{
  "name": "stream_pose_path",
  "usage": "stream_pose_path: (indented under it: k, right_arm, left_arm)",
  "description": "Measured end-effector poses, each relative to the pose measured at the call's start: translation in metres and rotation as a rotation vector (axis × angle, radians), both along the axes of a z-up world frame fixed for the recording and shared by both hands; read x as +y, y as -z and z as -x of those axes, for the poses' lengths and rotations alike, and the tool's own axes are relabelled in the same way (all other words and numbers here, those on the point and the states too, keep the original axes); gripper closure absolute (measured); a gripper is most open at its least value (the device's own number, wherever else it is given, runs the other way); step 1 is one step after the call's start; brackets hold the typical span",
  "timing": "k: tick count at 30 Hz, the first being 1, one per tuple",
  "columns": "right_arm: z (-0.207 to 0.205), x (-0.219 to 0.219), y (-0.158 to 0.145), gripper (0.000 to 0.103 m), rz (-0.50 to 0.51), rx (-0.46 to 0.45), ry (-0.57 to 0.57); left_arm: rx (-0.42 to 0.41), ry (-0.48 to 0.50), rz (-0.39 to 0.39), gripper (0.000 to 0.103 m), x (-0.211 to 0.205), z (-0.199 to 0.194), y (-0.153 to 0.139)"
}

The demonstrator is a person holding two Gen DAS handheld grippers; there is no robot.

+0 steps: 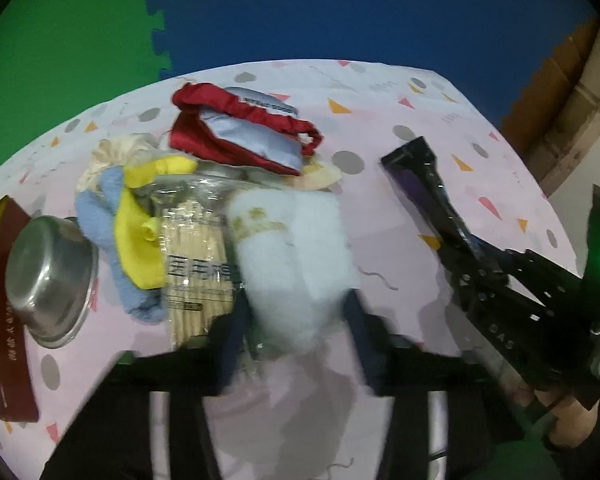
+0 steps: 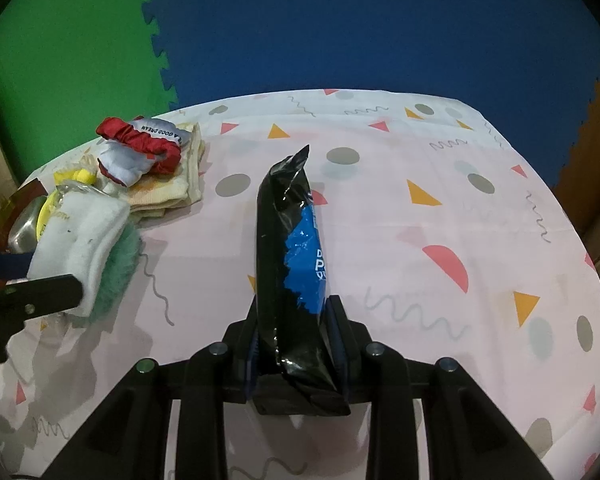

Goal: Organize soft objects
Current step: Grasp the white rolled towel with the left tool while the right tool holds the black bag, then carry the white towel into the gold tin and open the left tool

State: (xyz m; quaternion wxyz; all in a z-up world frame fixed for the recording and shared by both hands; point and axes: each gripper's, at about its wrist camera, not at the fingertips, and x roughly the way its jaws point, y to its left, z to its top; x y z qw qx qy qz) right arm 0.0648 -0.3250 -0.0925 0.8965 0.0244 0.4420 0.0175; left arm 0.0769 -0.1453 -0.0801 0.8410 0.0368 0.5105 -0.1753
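Both grippers level above table: left gripper clamps fluffy sock, right gripper clamps black pouch.

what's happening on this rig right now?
A person is sorting soft items on a patterned table with two handheld grippers. The left gripper is shut on a fluffy white sock at the edge of the pile of socks, cloths and a sleep mask. The right gripper is shut on a black and blue pouch, held above the table, apart from the pile.
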Motion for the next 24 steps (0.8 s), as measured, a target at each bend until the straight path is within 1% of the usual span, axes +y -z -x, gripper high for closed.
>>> stream_pose_path:
  k: [1, 4, 10, 14, 19, 24]
  right_arm:
    - [0.0, 0.0, 0.001, 0.073, 0.0, -0.001, 0.0]
    - [0.001, 0.001, 0.001, 0.073, -0.001, -0.003, 0.002]
    - [0.002, 0.0, 0.001, 0.073, -0.006, -0.005, 0.004]
    - [0.001, 0.001, 0.001, 0.073, -0.007, -0.005, 0.005]
    - [0.001, 0.001, 0.002, 0.073, -0.005, -0.005, 0.005]
    - [0.002, 0.002, 0.002, 0.073, 0.0, -0.006, 0.006]
  left_arm:
    - [0.003, 0.007, 0.009, 0.084, 0.0, 0.001, -0.001]
    - [-0.018, 0.023, 0.018, 0.089, 0.001, 0.005, -0.006]
    - [-0.043, 0.065, 0.041, 0.09, 0.007, 0.019, -0.02]
    - [-0.066, 0.07, 0.036, 0.09, 0.015, 0.025, -0.032]
    - [-0.09, 0.042, 0.015, 0.09, 0.032, 0.027, -0.044]
    - [-0.108, -0.021, -0.012, 0.09, 0.064, 0.024, -0.058]
